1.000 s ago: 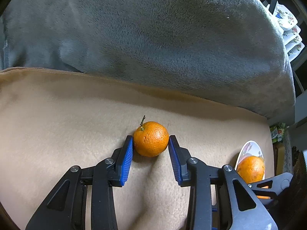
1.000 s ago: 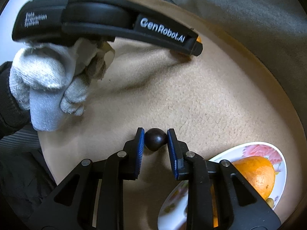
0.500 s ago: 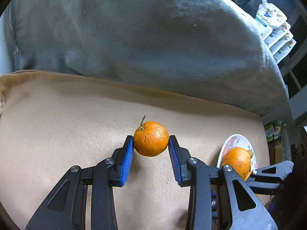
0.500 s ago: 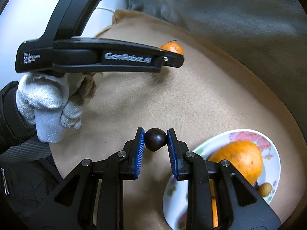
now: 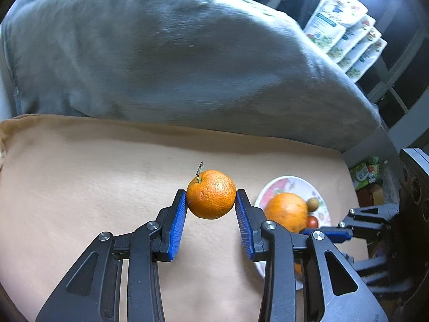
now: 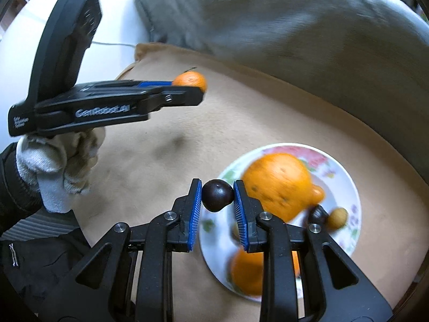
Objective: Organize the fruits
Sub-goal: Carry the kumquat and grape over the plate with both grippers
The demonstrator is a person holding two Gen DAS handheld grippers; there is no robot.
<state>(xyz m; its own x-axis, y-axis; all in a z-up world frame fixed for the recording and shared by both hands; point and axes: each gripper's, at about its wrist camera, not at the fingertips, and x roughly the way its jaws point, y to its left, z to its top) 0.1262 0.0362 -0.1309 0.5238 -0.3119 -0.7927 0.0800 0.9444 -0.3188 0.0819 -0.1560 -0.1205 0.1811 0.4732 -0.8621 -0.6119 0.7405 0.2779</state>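
My left gripper (image 5: 211,209) is shut on a small orange mandarin (image 5: 211,198) with a short stem and holds it above the tan blanket. It also shows in the right wrist view (image 6: 191,81). My right gripper (image 6: 217,197) is shut on a small dark round fruit (image 6: 217,194) above the left rim of a white floral plate (image 6: 344,177). The plate holds a large orange fruit (image 6: 278,186), another orange (image 6: 246,271), and small brown and dark fruits (image 6: 339,218). The plate also shows in the left wrist view (image 5: 292,185).
A tan blanket (image 5: 80,187) covers the surface. A big grey cushion (image 5: 174,61) lies along the far side. Stacked pouches (image 5: 346,32) stand at the back right. A gloved hand (image 6: 59,169) holds the left gripper.
Both grippers have lifted with their fruit. The left one carries the mandarin up off the blanket. The right one has moved right with the dark fruit, over the plate's rim.
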